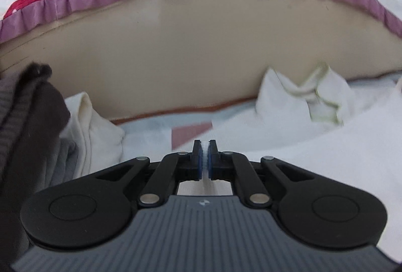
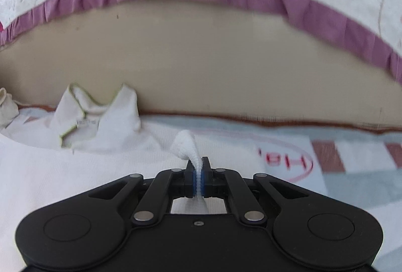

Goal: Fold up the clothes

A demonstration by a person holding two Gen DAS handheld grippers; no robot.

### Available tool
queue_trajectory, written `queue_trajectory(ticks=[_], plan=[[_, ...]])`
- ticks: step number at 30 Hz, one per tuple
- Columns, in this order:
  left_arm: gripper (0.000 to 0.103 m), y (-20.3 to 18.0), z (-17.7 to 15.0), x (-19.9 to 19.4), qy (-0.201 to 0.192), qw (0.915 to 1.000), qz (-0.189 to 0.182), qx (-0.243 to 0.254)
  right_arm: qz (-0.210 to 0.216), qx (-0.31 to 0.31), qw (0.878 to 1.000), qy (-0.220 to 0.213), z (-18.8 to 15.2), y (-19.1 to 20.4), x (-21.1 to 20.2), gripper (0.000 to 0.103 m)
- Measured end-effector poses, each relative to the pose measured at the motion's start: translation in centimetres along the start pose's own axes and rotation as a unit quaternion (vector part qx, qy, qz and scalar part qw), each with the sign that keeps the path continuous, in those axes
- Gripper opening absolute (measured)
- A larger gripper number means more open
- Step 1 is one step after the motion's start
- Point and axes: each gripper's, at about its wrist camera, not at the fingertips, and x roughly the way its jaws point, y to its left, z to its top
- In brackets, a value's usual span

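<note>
Apparently both jaws pinch the white garment (image 2: 100, 171): left gripper (image 1: 204, 146), right gripper (image 2: 198, 166).

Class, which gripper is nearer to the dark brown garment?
Left. The left gripper has the dark brown garment close beside it on its left; the right gripper view shows no such garment.

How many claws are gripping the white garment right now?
2: the left claw pinches the white garment near its left end, the right claw near its right end.
</note>
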Motion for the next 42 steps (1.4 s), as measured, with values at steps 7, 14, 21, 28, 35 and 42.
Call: queue_trajectory(ticks=[7,14,21,28,35,42], plan=[[0.004,-0.4,2.1,-0.4,-0.043,0.9985,0.030,0.015,-0.015,-0.058,0.997,-0.055,3.9,1.6,-1.7,0.002],[0.004,0.7,3.5,1.5,-0.061,0.9954,0.073,-0.005,-0.019,-0.082,0.993,-0.080,7.3,1.6,-0.2,0.002],[0.004,-2.0,0.7,10.2,0.071,0.9914,0.091,0.061,-0.011,-0.062,0.998,0.017,5.1,0.0,8.7,0.003],[0.030,-2.4,1.5,9.4,0.115,0.9871,0.104,0.039,-0.081,-0.056,0.993,0.070,4.5,-0.2,5.9,0.043],[0.046,-2.7,-0.4,-3.3,0.055,0.9938,0.082,-0.050,-0.035,0.110,0.991,0.067,0.7,-3.5,-7.6,0.051],[0.047,-3.9,-4.6,-10.1,0.099,0.9873,0.039,-0.118,0.020,0.140,0.986,0.090,-5.7,-4.0,-13.4,0.051]])
